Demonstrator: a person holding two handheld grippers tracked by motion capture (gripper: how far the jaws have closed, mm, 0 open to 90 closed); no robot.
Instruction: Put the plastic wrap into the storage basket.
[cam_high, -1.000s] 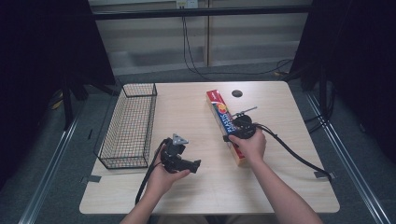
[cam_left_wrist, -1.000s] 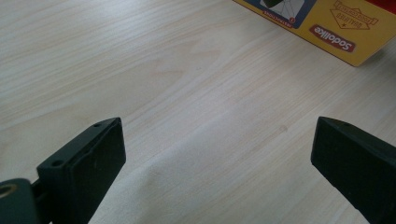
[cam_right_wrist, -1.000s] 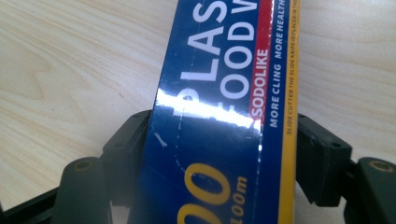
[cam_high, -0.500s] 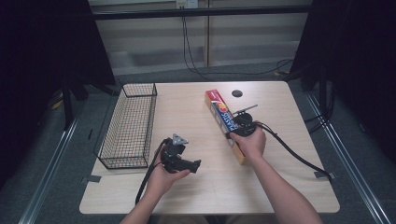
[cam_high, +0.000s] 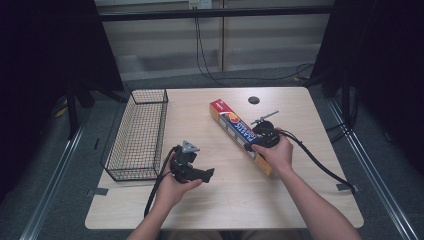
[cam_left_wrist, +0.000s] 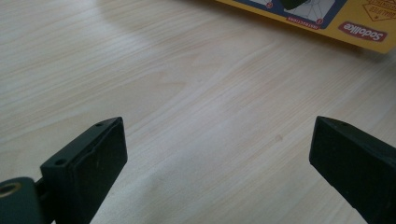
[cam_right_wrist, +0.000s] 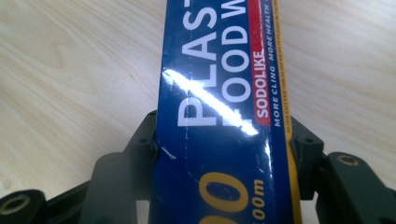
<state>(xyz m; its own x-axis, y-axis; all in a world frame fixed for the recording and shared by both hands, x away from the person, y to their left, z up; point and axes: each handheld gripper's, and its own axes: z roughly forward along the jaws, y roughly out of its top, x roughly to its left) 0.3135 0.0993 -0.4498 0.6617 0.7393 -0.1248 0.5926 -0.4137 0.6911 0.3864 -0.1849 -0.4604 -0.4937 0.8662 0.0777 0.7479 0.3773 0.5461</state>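
**Right gripper clamped on wrap box, left gripper idle and spread**

Dark curtains ring the room; a pale wood-grain table (cam_high: 300, 200) sits in the middle over grey floor, cables running down the back wall at 12 o'clock

- Wire basket (cam_high: 137, 135): black mesh, long and narrow, along the table's 9 o'clock edge, nothing visible inside
- Small black disc (cam_high: 254, 100) on the table near 12 o'clock, beyond the box's far end and apart from it
- Plastic food wrap box (cam_high: 235, 131): long carton, blue top with white lettering, red far end, yellow side. Lies diagonally right of table centre, far end toward 11 o'clock, near end toward 5 o'clock under the right hand (cam_high: 275, 154)
- Right gripper (cam_high: 263, 137): sits over the near half of the box, cable trailing off to the 4 o'clock edge. Right gripper view has the box (cam_right_wrist: 219, 116) running straight up between the two black jaws, both jaws hard against its long sides, so pinching it across the width. Whether the box is lifted or on the table, cannot tell
- Left gripper (cam_high: 192, 172): held in the left hand (cam_high: 172, 187) at about 7 o'clock of table centre, between basket and box, touching neither. Grey three-cornered plate on top, cable looping back toward the person
- Left gripper view: jaws spread wide, nothing between them, bare tabletop (cam_left_wrist: 201, 116) underneath. Yellow and blue edge of the box (cam_left_wrist: 355, 30) shows at 1 o'clock, well clear of the jaw tips
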